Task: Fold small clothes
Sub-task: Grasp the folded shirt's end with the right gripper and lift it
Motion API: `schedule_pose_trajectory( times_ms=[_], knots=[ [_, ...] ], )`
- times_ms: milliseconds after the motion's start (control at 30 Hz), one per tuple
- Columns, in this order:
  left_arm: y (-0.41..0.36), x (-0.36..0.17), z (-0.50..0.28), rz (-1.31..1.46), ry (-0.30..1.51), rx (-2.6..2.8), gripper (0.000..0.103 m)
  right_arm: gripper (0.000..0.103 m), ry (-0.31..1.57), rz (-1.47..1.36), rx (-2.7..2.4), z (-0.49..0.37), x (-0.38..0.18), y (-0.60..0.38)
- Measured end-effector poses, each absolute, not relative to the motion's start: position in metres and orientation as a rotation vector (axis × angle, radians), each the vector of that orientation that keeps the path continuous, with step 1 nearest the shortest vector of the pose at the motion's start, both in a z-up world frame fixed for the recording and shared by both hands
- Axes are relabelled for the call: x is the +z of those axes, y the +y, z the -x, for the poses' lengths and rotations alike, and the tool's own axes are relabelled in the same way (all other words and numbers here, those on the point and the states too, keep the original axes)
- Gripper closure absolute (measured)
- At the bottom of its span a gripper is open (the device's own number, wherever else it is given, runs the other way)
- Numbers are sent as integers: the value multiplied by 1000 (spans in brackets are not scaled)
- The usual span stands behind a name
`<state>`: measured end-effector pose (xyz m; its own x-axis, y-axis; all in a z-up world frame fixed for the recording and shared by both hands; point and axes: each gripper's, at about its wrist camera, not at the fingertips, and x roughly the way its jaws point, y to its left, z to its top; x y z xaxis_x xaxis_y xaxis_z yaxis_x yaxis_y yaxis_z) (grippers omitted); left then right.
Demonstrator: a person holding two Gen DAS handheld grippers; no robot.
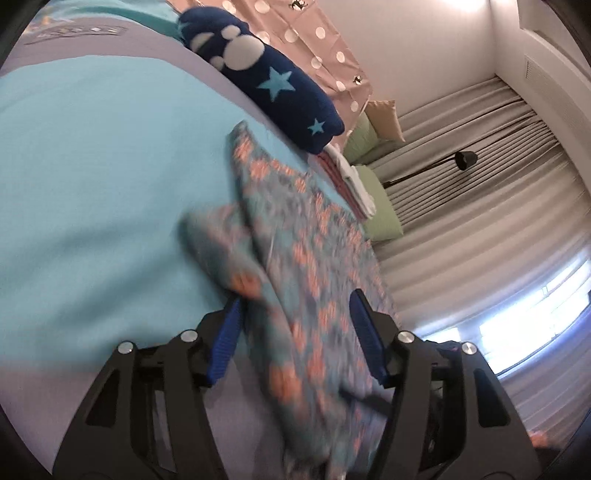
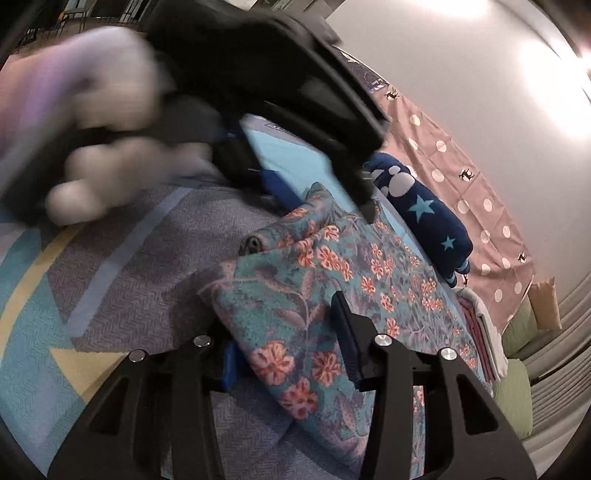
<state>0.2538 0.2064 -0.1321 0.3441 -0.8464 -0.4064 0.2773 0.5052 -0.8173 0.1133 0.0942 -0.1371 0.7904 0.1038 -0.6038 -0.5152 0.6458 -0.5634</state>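
Both claws gape wide, the left claw point(image 1: 295, 314) tilted, the right claw point(image 2: 282, 332) close behind it.

Legible text: none. Grey label strip point(image 1: 75, 32) on the bed cover point(image 1: 92, 147), far corner: a row of pale marks, possibly lettering, too blurred to read. Dark poster point(image 2: 373, 83) on the wall: small print, unreadable.

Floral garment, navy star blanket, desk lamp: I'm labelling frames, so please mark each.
floral garment point(image 2: 295, 295), right wrist view, on its folded top layer.
navy star blanket point(image 1: 273, 85), left wrist view, beside its large star.
desk lamp point(image 1: 466, 159), left wrist view, on its black head.
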Motion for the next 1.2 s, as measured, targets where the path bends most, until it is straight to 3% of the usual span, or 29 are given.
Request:
schedule_pose_trajectory(
  times_ms=[67,200,367,500,567,667,1200],
  knots=[
    [196,-134,-270,705,938,-816,50,58,569,794,376,-115,-138,93],
    [191,-140,-284,715,933,-816,72,57,584,779,384,-121,-138,92],
    [203,-146,-285,806,906,-829,84,57,579,777,366,-123,-140,96],
    [197,-143,-284,758,903,-802,87,65,576,784,355,-123,-141,99],
    [197,-144,-284,752,906,-794,88,78,578,797,343,-125,-144,103],
    [196,-144,-284,744,904,-781,91,88,568,808,320,-126,-144,105],
    [158,-79,-283,694,832,-766,93,91,545,337,291,-127,-70,19]
  ],
)
